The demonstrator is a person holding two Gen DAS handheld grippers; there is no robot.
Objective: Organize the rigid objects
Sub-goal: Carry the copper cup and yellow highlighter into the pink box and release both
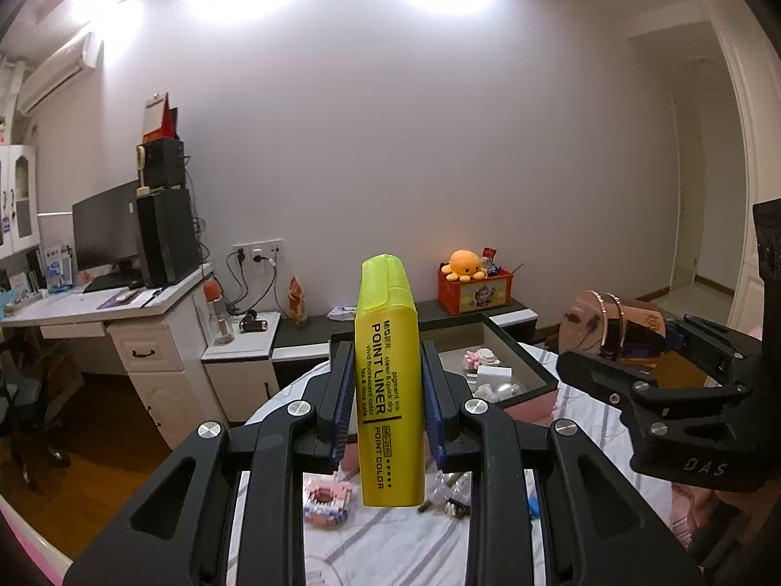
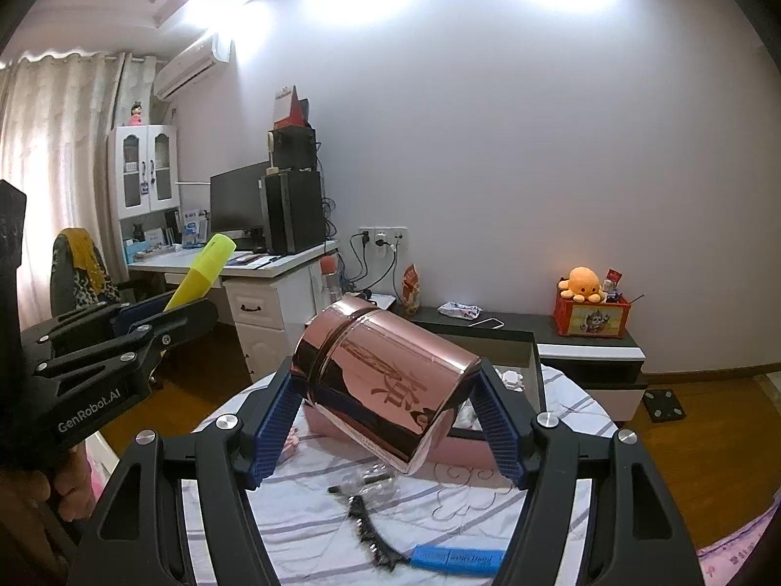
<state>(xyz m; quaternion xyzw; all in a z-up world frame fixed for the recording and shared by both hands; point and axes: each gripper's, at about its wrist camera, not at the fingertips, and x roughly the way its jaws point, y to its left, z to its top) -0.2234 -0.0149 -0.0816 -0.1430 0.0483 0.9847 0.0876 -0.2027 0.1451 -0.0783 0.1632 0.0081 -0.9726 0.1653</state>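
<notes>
Yellow plastic highlighter [image 1: 389, 390] clamped in left gripper [image 1: 389, 410], glossy pink cylindrical tin [image 2: 385, 386] in right gripper [image 2: 390, 420].

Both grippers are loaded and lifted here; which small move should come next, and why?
Probably carry the yellow highlighter, clamped upright in the left gripper, forward over the open dark tray. The tray already holds small items, and the right gripper grips the bulky pink tin, which would crowd the tray if it went first.

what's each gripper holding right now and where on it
Left gripper clamps the yellow highlighter across its mid-body, cap up. Right gripper grips the rose-gold tin by its two ends, tilted.
</notes>
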